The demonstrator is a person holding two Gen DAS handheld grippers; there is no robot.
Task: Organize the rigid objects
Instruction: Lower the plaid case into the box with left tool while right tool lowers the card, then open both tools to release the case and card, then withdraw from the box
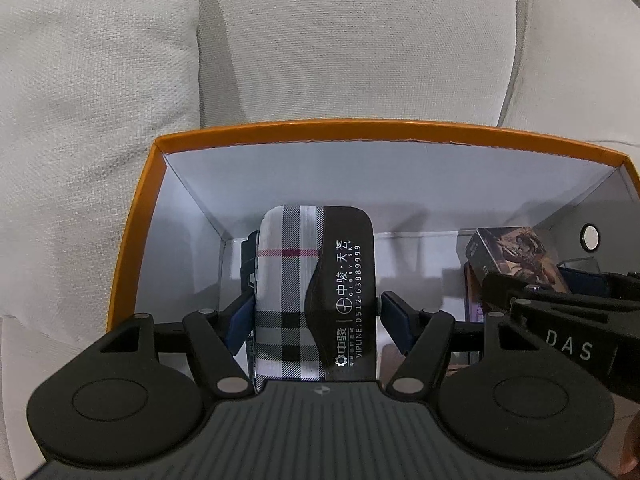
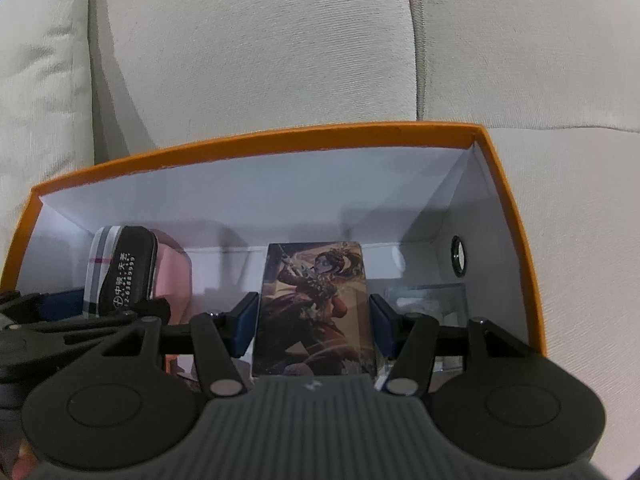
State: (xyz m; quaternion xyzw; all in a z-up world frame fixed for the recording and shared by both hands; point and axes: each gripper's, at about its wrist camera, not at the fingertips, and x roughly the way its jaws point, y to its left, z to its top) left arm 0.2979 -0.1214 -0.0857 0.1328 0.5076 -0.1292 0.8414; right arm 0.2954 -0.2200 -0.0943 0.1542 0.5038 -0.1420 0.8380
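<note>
A plaid case with a black printed band [image 1: 316, 280] stands upright between the pads of my left gripper [image 1: 316, 300], which is shut on it inside the orange box [image 1: 320, 130]. My right gripper [image 2: 314, 320] is shut on a flat tin with a painted warrior on its face [image 2: 316, 308], also held upright within the same orange box [image 2: 280, 138]. The left wrist view shows that tin [image 1: 516, 256] at the right with the other gripper's black arm over it. In the right wrist view, the plaid case [image 2: 120, 272] is at the left.
The box has white inner walls and a round hole [image 2: 459, 256] in its right side. A pink object [image 2: 172, 276] lies behind the plaid case and a clear plastic piece [image 2: 430, 298] lies at the right. Beige sofa cushions [image 1: 320, 40] surround the box.
</note>
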